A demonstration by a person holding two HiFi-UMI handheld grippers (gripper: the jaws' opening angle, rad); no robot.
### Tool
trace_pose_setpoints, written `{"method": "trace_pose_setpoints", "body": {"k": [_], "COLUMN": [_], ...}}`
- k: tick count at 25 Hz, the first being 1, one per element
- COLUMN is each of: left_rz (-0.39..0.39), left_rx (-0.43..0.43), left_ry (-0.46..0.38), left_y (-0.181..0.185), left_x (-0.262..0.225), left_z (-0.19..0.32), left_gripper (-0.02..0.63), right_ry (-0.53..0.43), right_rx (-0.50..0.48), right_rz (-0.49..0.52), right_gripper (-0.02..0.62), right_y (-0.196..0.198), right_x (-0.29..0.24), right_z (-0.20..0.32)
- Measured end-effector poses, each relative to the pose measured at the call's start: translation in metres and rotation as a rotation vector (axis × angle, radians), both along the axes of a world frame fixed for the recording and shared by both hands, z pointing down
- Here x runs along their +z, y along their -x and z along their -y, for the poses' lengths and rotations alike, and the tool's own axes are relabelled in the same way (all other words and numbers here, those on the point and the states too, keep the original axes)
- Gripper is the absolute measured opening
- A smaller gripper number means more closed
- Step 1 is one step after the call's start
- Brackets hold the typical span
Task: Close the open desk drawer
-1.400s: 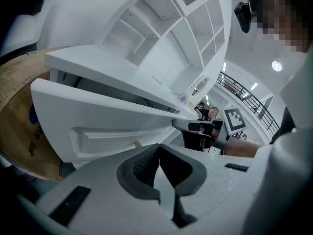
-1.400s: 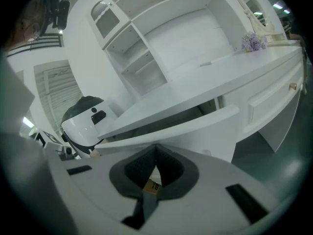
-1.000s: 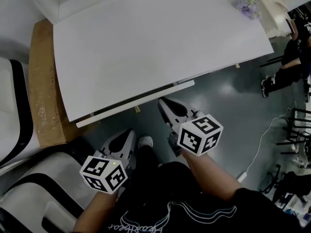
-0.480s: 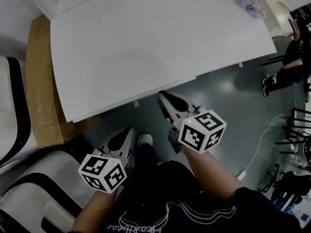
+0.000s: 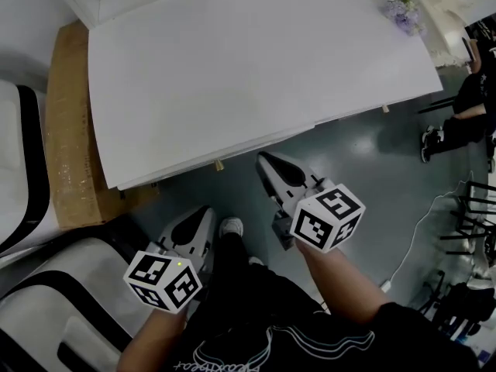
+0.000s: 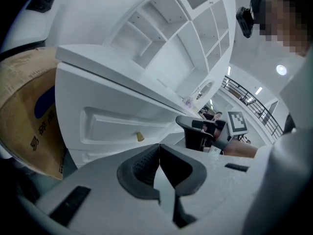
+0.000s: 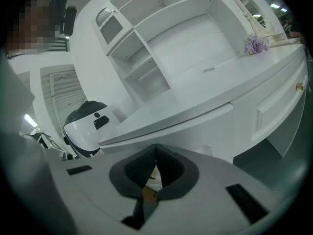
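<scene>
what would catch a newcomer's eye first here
The big white desk fills the upper head view, with a small purple flower bunch at its far right corner. Below its front edge, the left gripper and right gripper point toward it, both shut and empty, each carrying a marker cube.

My left gripper (image 5: 204, 212) and right gripper (image 5: 265, 161), pale grey shells, dark ribbed pads (image 6: 142, 166), white cubes (image 5: 328, 217) with black square markers, my black printed shirt (image 5: 256, 316), white shoe (image 5: 231, 226)

White desk (image 5: 232, 76), white drawer front (image 6: 112, 124); brass-coloured knob (image 5: 219, 164); dark grey-green floor (image 5: 364, 161); tan cardboard (image 5: 66, 130); lilac flowers (image 5: 403, 12).
</scene>
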State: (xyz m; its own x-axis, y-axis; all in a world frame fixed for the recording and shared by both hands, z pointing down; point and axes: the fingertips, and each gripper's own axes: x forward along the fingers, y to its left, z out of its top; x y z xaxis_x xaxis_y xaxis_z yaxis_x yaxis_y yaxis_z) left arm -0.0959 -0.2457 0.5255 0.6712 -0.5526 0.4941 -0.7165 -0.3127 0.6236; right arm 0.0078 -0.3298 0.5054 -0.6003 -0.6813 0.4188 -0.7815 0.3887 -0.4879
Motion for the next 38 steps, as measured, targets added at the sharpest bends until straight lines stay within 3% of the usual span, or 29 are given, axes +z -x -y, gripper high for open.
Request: {"method": "trace_pose_setpoints", "body": {"k": [7,12,18,23,28,31,38], "left_rz": [-0.016,-0.024,-0.045,-0.01,0.015,0.049,0.07], "left_rx": [-0.058,-0.055,-0.011,-0.009,-0.005,-0.02,0.0], "left_ry": [-0.062,-0.189,-0.353,-0.456,-0.558,-0.622,-0.647], "left_y": [-0.007,-0.024,-0.052,-0.062,-0.069,-0.066,-0.079], "left_x": [-0.044,-0.11,-0.21,-0.275,-0.335,-0.354,-0.362], "left_z": [-0.03,-0.059,-0.104,-0.147,-0.181,-0.192,-0.224], "left_gripper": [0.006,0.006,0.005,0.005,0.006,0.005,0.005], "right_ry": [-0.091,-0.163,-0.217,-0.341,-0.402,-0.459,-0.521], "right_rx": [-0.14,-0.224,-0.307,-0.374,-0.426,-0.437,-0.425], "right_rz": [0.011,0.02,0.177,0.153,0.162,0.169,0.121], "right_gripper": [0.006,0.006,0.006,0.006,0.006,0.006,0.006], "right_y": [-0.004,-0.011,-0.016,-0.022,-0.018,-0.017,-0.033], "right_x": [-0.049,-0.107,-0.199,-0.265,-0.308,-0.329,-0.34], "right_z": [-0.047,-0.099,-0.166,-0.214,-0.251,-0.262,-0.292]}}
